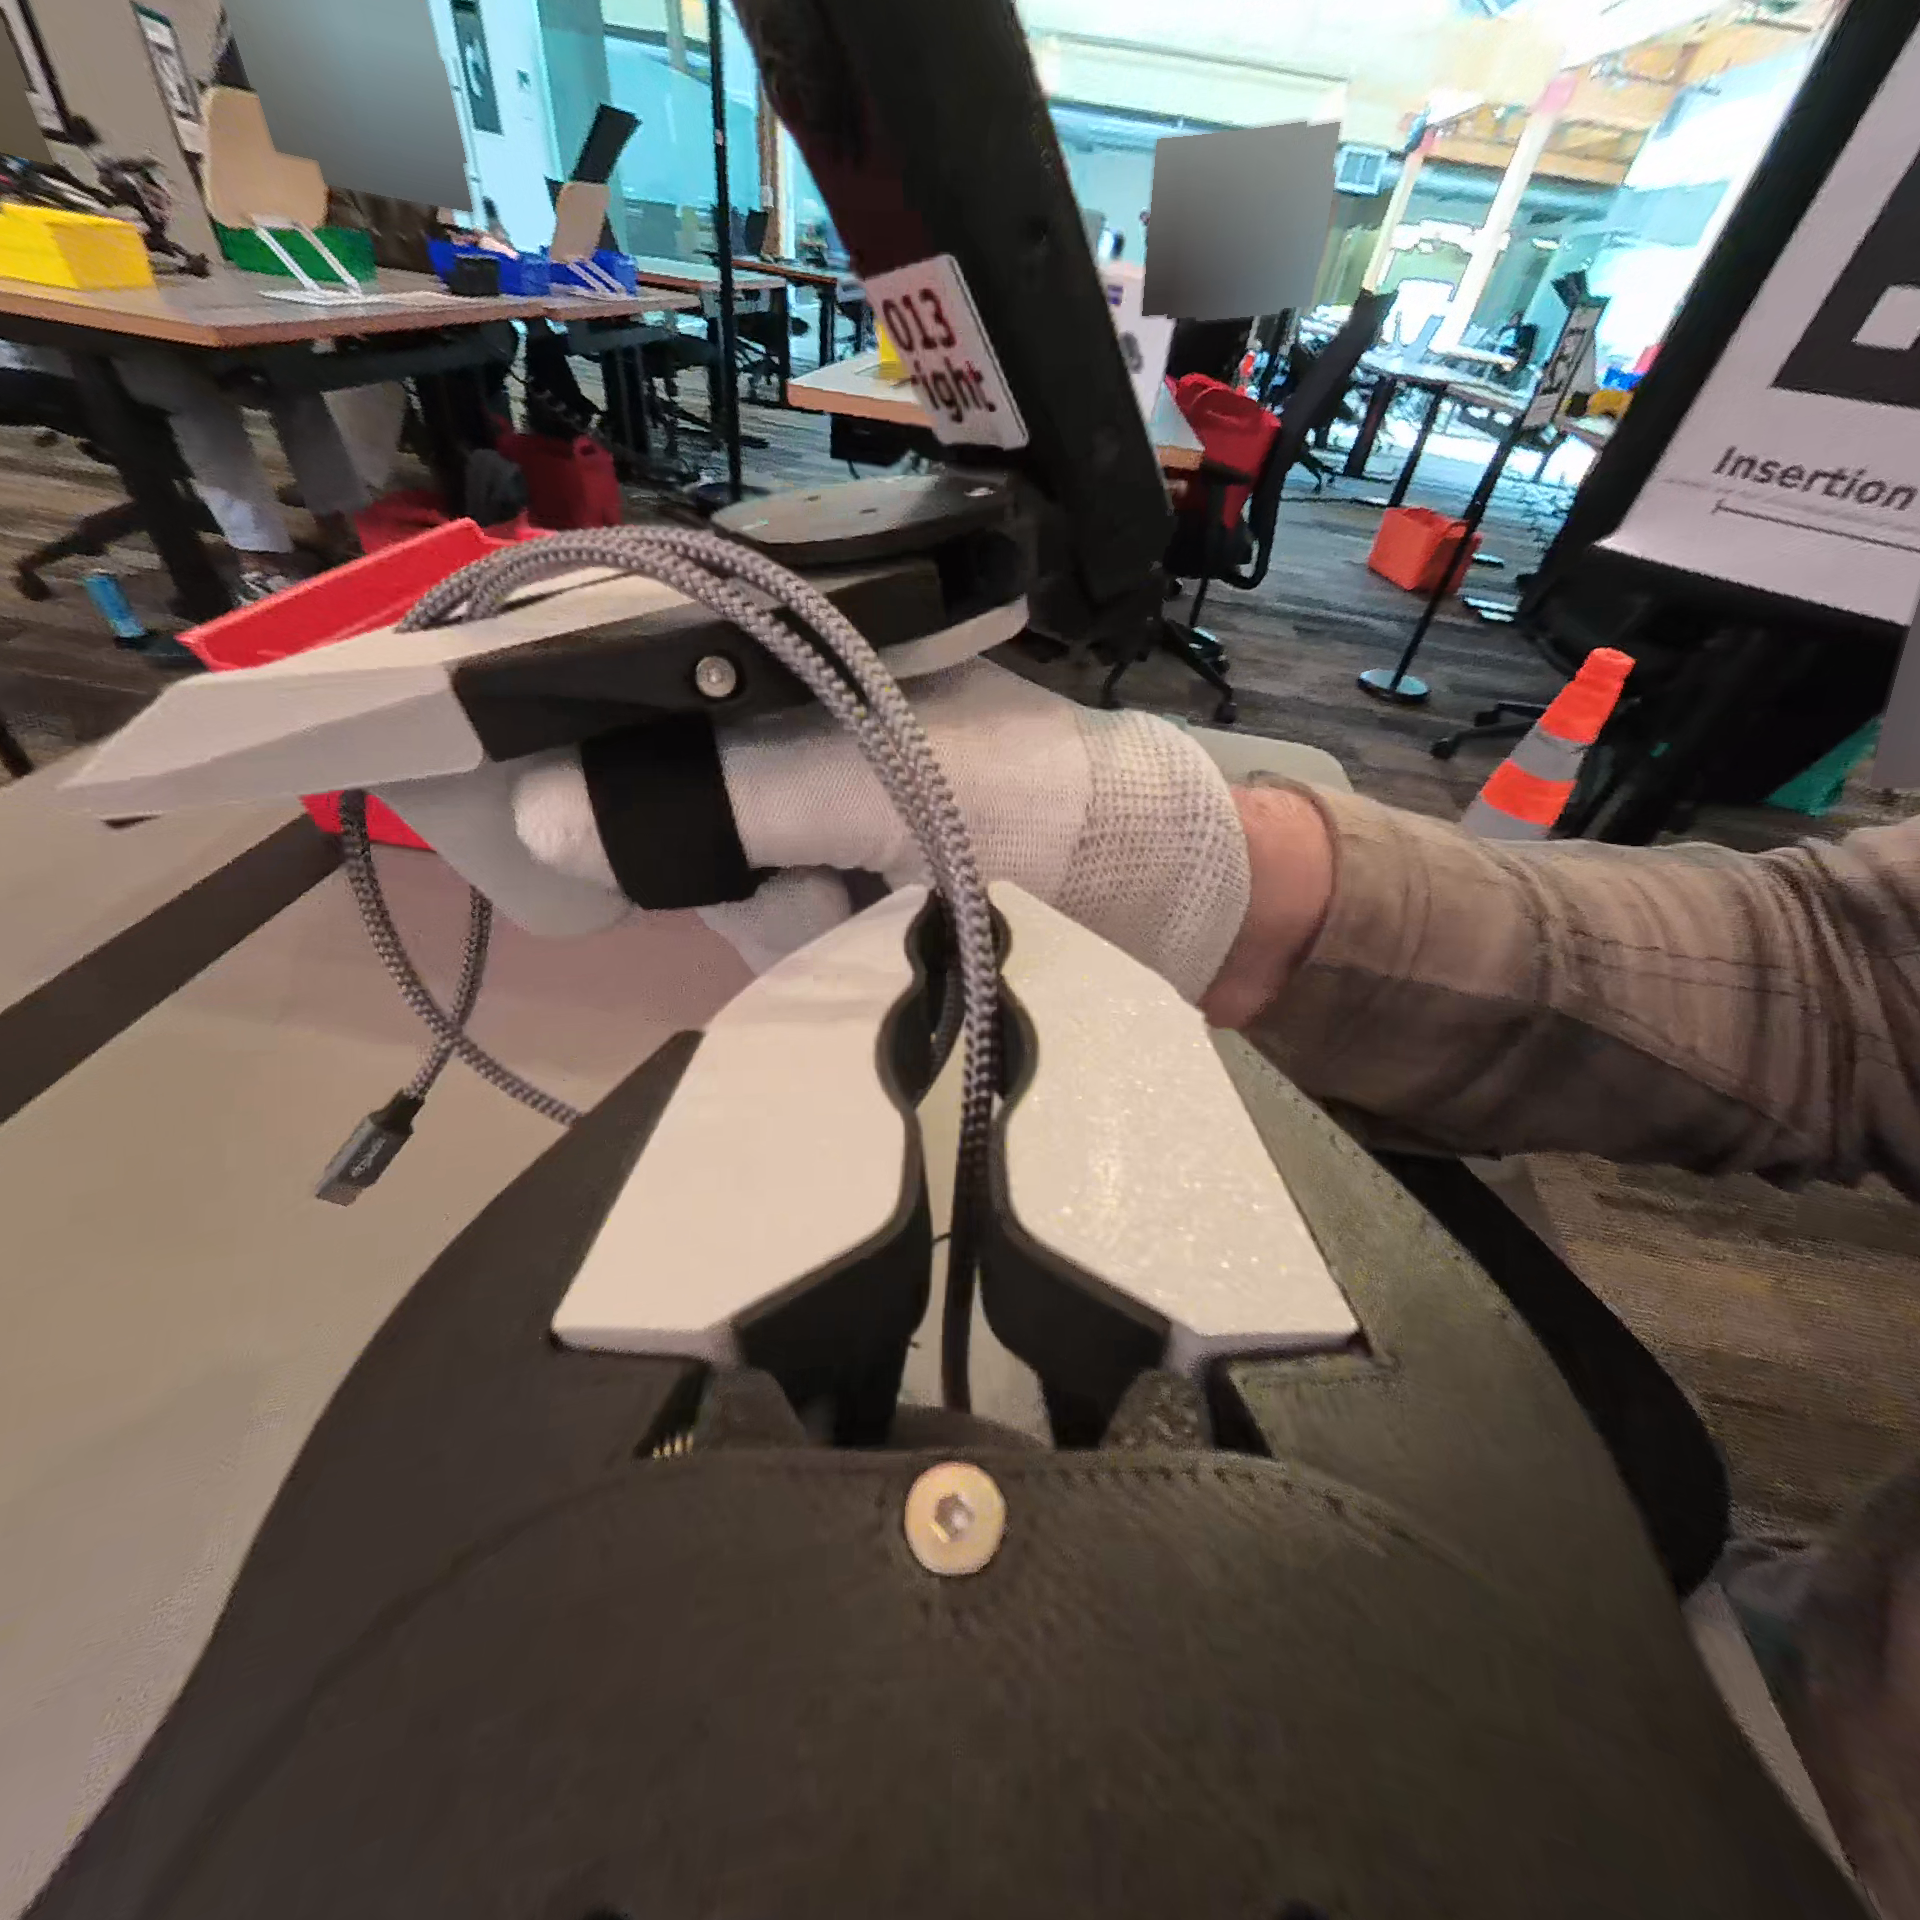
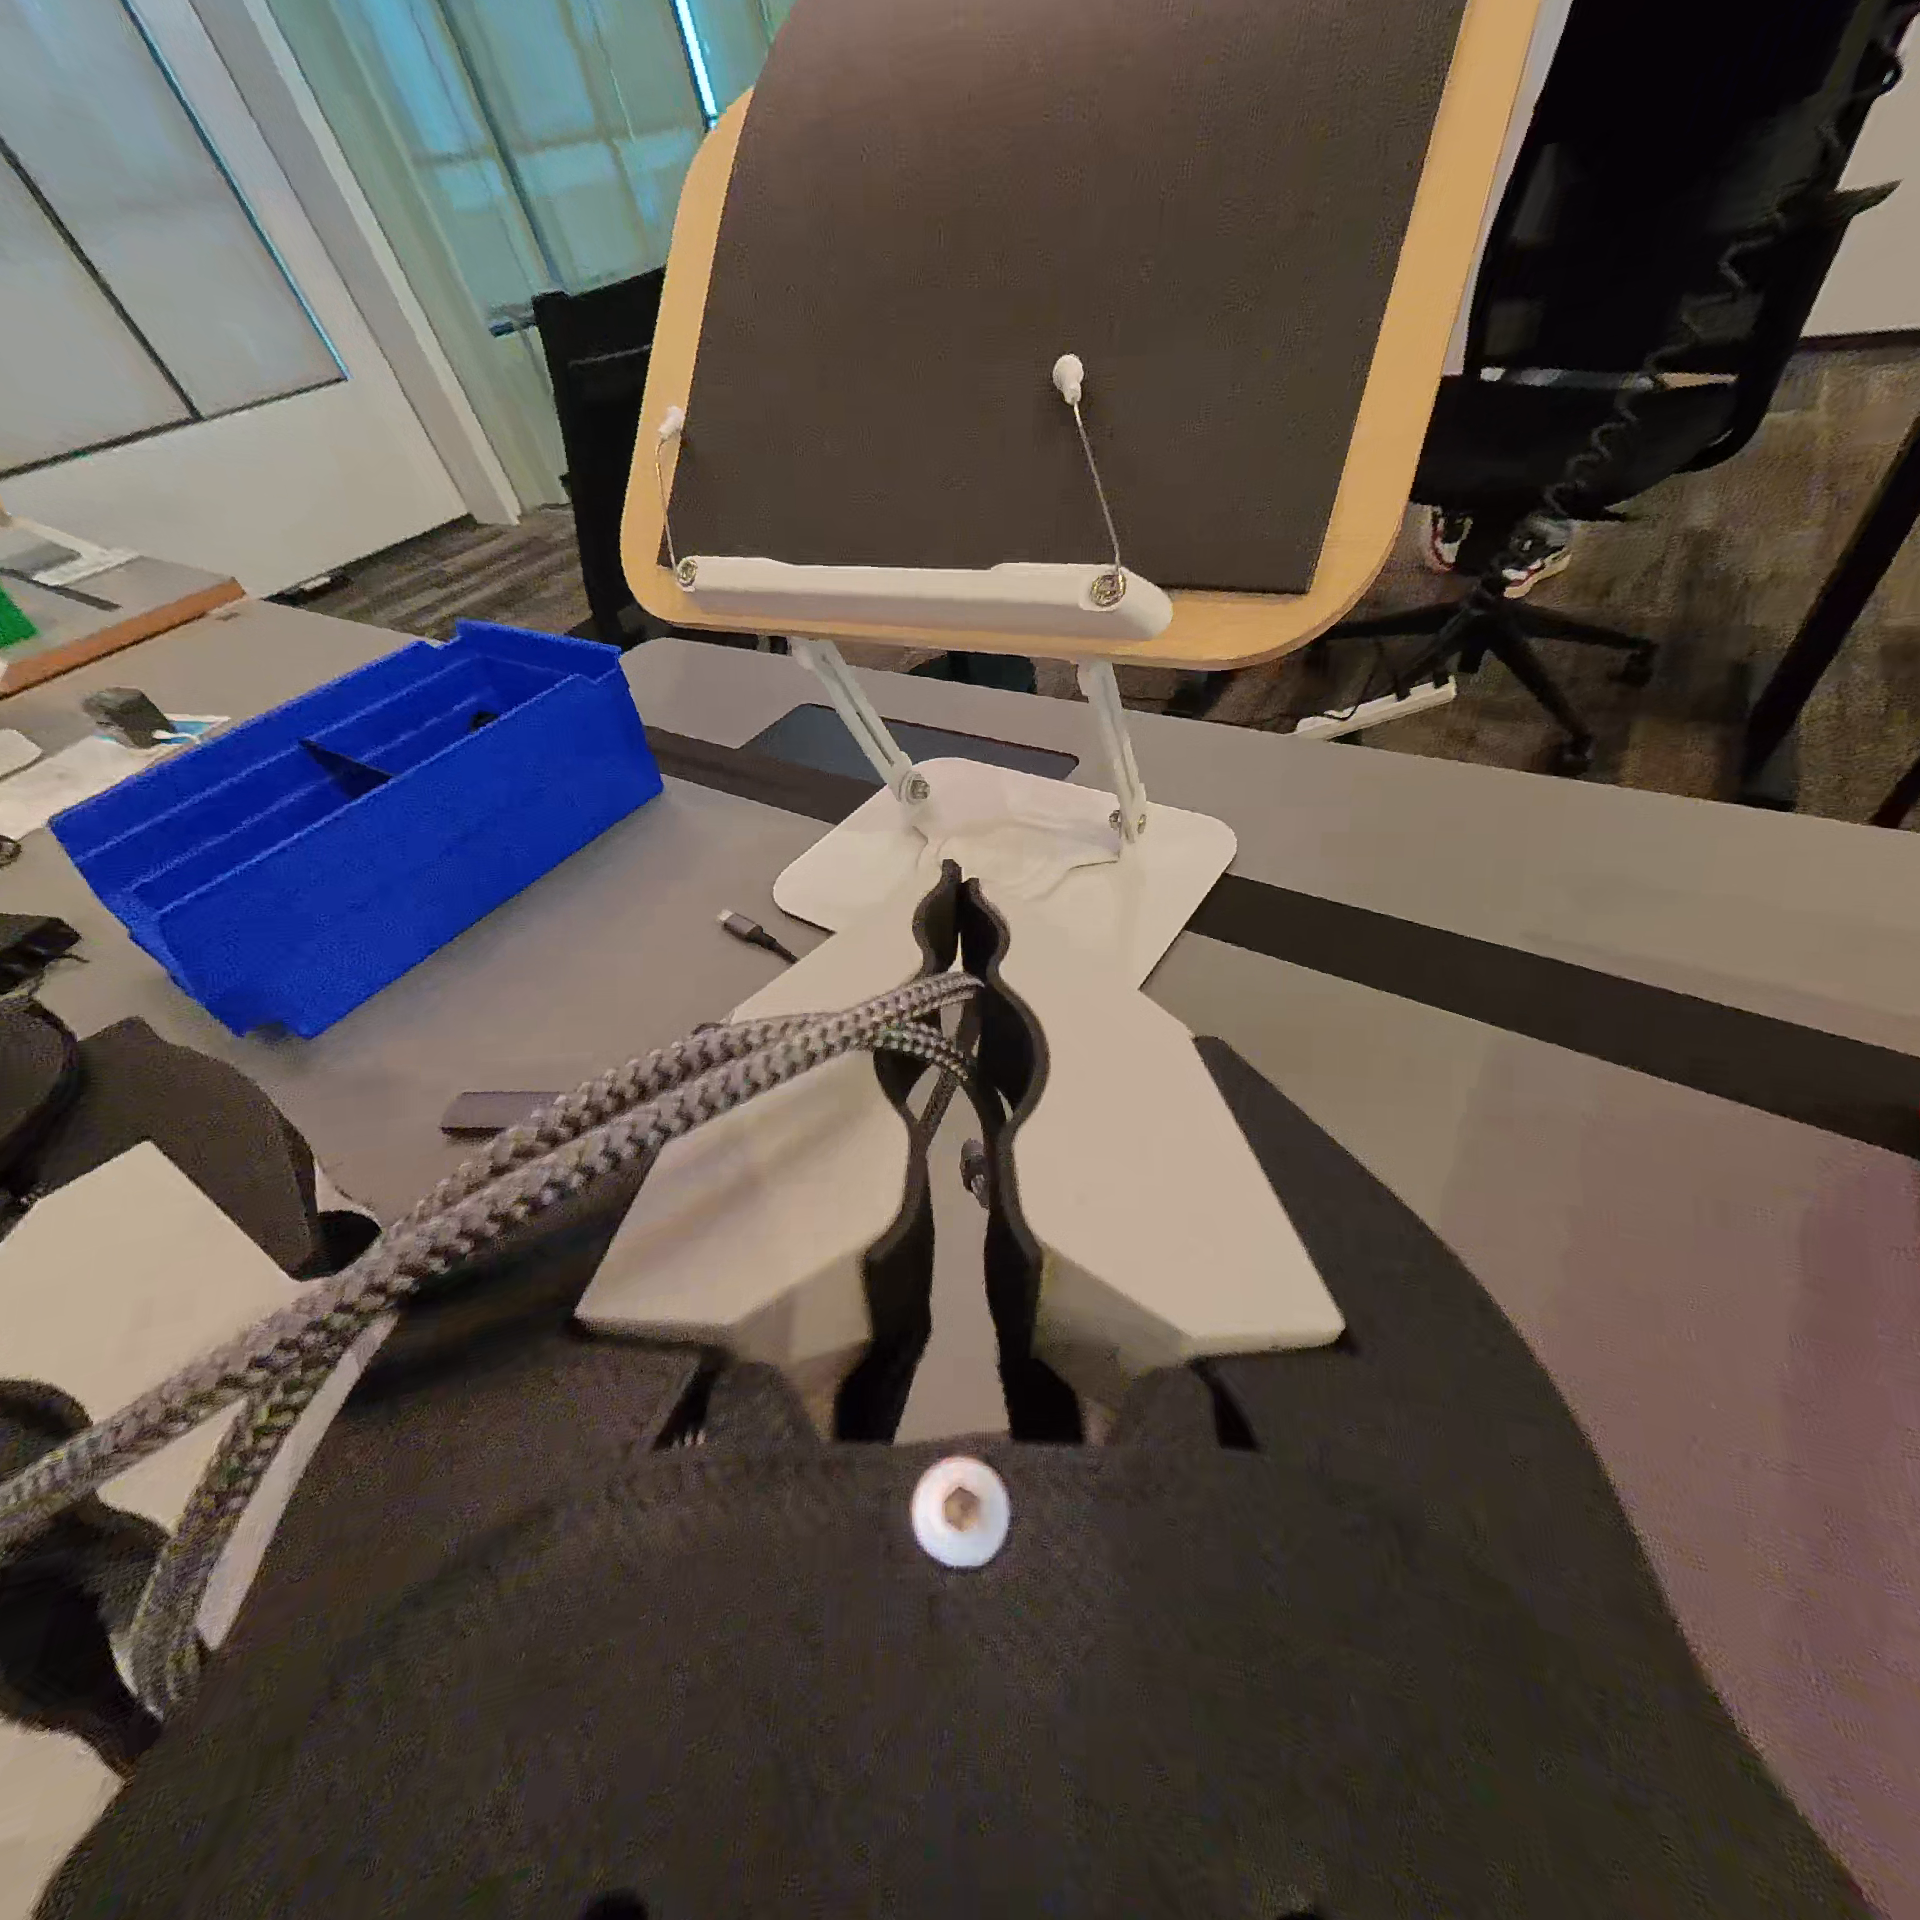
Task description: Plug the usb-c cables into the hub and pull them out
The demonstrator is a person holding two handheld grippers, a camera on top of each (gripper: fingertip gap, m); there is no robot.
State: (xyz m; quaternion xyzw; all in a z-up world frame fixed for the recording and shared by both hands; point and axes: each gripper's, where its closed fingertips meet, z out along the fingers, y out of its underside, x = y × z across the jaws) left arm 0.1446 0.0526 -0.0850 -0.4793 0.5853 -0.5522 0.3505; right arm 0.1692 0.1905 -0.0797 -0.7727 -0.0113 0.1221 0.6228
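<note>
In the left wrist view my left gripper [image 1: 958,906] is shut on a grey braided usb-c cable [image 1: 831,665] that runs lengthwise between its fingers. The cable loops up over the right gripper [image 1: 135,774], held by a white-gloved hand [image 1: 935,790]. One plug [image 1: 366,1151] hangs free above the table. In the right wrist view my right gripper [image 2: 958,885] is shut, with two strands of the braided cable [image 2: 623,1122] caught in its pads. A dark flat bar, possibly the hub [image 2: 494,1110], lies on the table to the left. Another plug [image 2: 740,923] lies beside it.
A blue divided bin [image 2: 364,821] stands at the left on the grey table [image 2: 1558,1039]. A white stand [image 2: 1039,862] holding a dark board [image 2: 1039,312] is straight ahead. A red bin [image 1: 332,613] sits behind the right gripper. Chairs, desks and an orange cone [image 1: 1558,748] stand beyond. Some 12 cm of space lies between my two pairs of fingers. From the right gripper's tips to the hub [image 2: 494,1110] is close to 30 cm.
</note>
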